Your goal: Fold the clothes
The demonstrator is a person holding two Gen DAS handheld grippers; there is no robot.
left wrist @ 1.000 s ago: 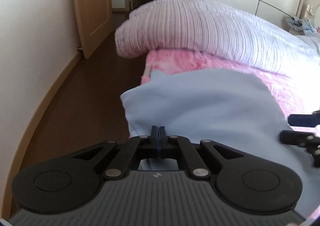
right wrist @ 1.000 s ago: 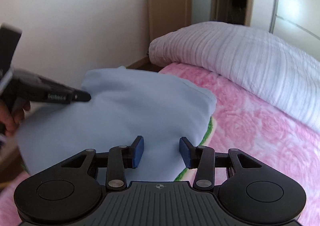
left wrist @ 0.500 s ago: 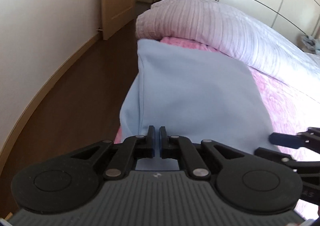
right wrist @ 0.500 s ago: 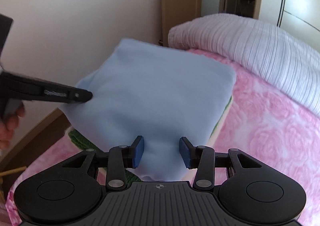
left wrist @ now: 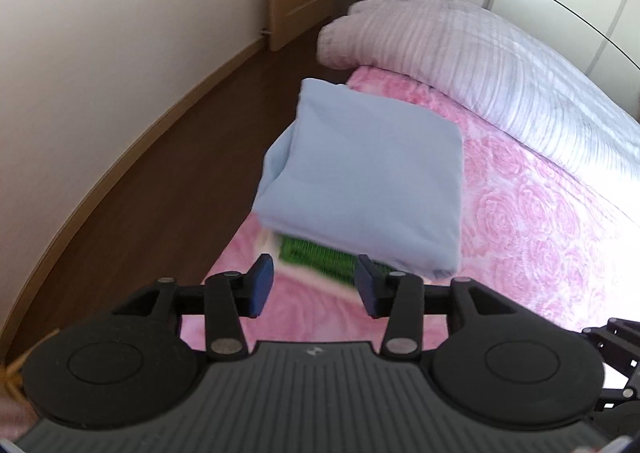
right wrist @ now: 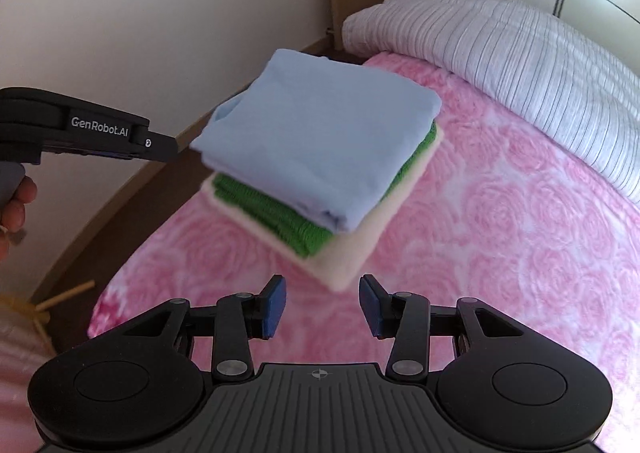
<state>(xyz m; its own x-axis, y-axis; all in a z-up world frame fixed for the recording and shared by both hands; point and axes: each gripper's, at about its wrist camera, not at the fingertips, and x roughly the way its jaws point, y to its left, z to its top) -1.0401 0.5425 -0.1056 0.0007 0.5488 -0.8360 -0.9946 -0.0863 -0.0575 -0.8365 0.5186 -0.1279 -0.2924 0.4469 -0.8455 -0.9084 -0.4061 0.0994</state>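
Your folded light blue garment (right wrist: 320,133) lies on top of a small stack near the edge of the bed; it is a smooth, soft cloth folded into a thick, nearly square packet with rounded edges. Under it you see a green knitted piece (right wrist: 280,221) with a ribbed, coarse texture, and at the bottom a cream folded piece (right wrist: 360,253) that looks fluffy and sticks out at the near corner. The stack rests on the pink blanket (right wrist: 500,233), which is plush and has a pattern of roses pressed into it. Behind, a white quilt (right wrist: 520,45) with fine dark stripes and ridges lies rolled along the bed. Your left gripper (left wrist: 314,285) hangs above the near edge of the stack with its jaws opening; its blue pads (left wrist: 262,285) touch nothing and no cloth is between them. Your right gripper (right wrist: 322,307) stands about half open over the pink blanket, just before the cream corner, and holds nothing. In the right wrist view the left tool comes in from the side, its black tip close to the blue garment's left edge, and on its body you can read "GenRobot.AI" in white letters. Beside the bed runs a dark wooden floor (left wrist: 168,181).
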